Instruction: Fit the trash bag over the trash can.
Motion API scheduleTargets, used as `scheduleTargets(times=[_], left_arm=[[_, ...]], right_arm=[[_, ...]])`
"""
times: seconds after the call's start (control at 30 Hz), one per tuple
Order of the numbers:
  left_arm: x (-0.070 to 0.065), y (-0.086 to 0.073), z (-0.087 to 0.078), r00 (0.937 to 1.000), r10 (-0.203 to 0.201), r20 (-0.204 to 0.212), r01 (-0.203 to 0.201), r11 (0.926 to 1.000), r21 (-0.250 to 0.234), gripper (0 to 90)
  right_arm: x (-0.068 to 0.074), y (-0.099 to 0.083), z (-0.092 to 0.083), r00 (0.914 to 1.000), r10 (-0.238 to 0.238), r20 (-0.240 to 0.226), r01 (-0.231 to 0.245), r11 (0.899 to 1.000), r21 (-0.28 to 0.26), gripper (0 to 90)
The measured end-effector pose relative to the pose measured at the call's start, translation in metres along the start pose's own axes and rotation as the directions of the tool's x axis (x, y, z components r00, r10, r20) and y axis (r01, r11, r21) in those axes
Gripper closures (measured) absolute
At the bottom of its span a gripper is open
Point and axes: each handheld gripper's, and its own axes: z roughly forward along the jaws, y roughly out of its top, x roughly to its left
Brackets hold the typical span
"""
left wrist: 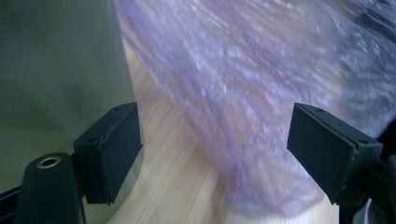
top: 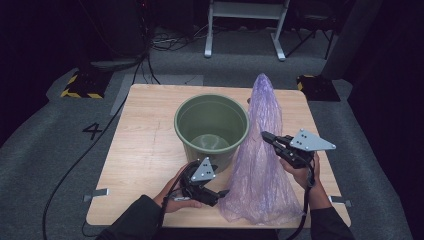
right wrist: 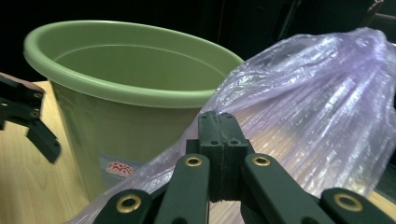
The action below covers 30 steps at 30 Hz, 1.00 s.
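High view: purple plastic bag (top: pixel 260 160) stands as a tall cone on the wooden table (top: pixel 145 155), just right of the green bucket (top: pixel 211 125). Right gripper (top: pixel 265 136) pinches its side; left gripper (top: pixel 220 194) at the bag's lower edge.

Left gripper view: jaws apart, blurred bag (left wrist: pixel 243 93) between them, apparently untouched.

Right gripper view: jaws together on the bag film (right wrist: pixel 303 107), bucket (right wrist: pixel 130 93) behind.

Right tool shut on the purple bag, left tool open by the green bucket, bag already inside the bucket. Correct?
Not quite. The purple bag lies on the table beside the green bucket, per the high view. Right tool is shut on it; left tool is open.
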Motion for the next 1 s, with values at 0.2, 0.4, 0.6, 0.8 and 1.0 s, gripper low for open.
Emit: scheduleTargets(times=[0.2,0.4,0.6,0.8,1.0], left_arm=[[-0.005,0.019,0.015,0.9996,0.019,0.022,-0.019,0.9997,0.016,16.8],[-0.021,0.036,0.026,0.9983,0.047,0.036,-0.047,0.9989,-0.009,17.5],[-0.03,0.038,0.035,0.9991,0.041,0.011,-0.04,0.9981,-0.048,21.6],[-0.03,0.04,0.032,0.9919,0.109,-0.066,-0.112,0.9927,-0.046,59.5],[-0.026,0.037,0.018,0.9856,0.125,-0.113,-0.134,0.988,-0.076,89.6]], right_arm=[[0.006,0.009,0.003,0.9991,-0.036,-0.022,0.036,0.999,-0.01,90.0],[0.02,0.018,0.008,0.9931,-0.108,-0.044,0.108,0.994,-0.009,90.0],[0.038,0.026,0.002,0.9822,-0.158,-0.101,0.155,0.987,-0.041,90.0],[0.06,0.044,-0.001,0.9596,-0.225,-0.169,0.214,0.974,-0.079,90.0],[0.076,0.053,-0.001,0.9386,-0.27,-0.215,0.257,0.962,-0.089,90.0]])
